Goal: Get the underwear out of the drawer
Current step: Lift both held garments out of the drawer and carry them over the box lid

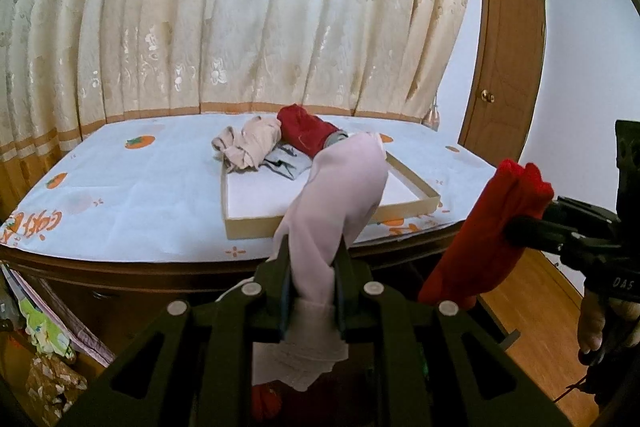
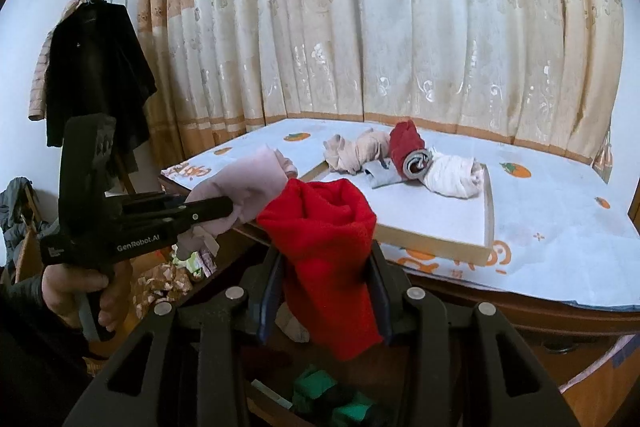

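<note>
My left gripper pointed forward toward the tabletop, its fingers clamped on a pale pink piece of underwear that rose from between them and leaned toward the far right. In the right wrist view that same gripper reached in from the left, level, with my left hand wrapped around its handle low at the left edge.

My right gripper pointed the same way, fingers closed on a red piece of underwear bunched above them and hanging down below. From the left wrist view it came in from the right, holding the red cloth just off the near right corner of the tabletop.

Both held pieces hung in the air near the tabletop's near edge, close beside each other. On the tabletop lay a shallow box lid, its near half bare. At its far end lay a heap of rolled clothes: a beige one, a dark red one and a white one. A curtain closed off the far side. The drawer lay open below my right fingers, with something green in it.
</note>
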Demonstrator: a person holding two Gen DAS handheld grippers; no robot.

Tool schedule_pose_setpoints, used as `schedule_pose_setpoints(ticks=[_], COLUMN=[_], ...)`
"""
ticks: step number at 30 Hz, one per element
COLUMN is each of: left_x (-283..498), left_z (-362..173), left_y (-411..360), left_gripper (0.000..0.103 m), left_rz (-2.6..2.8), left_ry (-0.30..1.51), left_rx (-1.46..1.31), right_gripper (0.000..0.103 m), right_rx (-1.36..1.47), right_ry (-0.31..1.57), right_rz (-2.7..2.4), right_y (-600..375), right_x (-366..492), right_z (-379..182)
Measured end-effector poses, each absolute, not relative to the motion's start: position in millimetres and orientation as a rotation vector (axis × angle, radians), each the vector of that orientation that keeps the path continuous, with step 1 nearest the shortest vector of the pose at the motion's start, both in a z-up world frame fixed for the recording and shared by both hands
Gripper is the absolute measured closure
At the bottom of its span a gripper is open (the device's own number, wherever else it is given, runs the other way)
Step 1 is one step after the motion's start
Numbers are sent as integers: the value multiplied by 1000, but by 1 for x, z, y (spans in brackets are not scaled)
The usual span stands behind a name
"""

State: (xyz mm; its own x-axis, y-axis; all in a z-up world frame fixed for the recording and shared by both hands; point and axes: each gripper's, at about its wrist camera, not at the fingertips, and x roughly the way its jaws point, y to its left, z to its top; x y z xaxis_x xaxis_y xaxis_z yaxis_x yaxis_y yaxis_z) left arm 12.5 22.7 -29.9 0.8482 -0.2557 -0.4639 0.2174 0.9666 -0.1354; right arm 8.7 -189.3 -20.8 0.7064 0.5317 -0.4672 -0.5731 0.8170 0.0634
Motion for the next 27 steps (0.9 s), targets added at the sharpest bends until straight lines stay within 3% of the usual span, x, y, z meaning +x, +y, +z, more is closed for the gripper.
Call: schedule_pose_setpoints(ticks=[27], left_x=[28], left_z=[-9], left_y=[24], left_gripper=[88], left_rz=[-216], left_ry=[423], left_rx=[-49], right_gripper=[61], right_rx=[-77], right_ry=[404], right_rz=[616], right_y=[-188], right_x=[14], right_z=[6])
